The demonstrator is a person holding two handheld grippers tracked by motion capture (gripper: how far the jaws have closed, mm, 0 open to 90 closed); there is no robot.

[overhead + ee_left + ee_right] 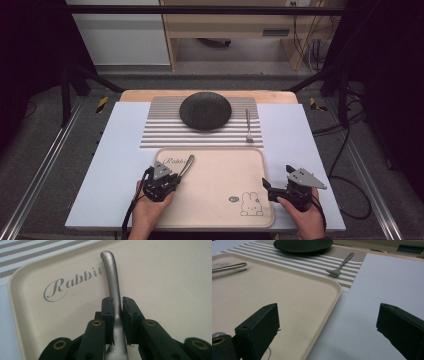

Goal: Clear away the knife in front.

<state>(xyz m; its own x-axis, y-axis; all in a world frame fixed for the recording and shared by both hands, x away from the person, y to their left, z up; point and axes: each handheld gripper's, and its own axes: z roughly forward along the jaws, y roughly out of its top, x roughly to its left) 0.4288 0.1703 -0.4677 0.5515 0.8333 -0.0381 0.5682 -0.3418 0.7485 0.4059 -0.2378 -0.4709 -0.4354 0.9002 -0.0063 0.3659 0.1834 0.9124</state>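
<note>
The left gripper [172, 181] is clamped on a metal utensil [187, 166] over the near-left part of the beige tray [220, 215]. In the left gripper view the jaws press the handle [113, 282] from both sides, its tip reaching toward the "Rabbit" lettering [72, 281]; which kind of utensil it is I cannot tell, its head being hidden. The right gripper [267, 187] hovers at the tray's near-right edge, jaws spread wide with nothing between them. Beyond the tray lies a striped mat [160, 132] with a black plate [205, 111] on it and a fork [248, 125] to the plate's right.
</note>
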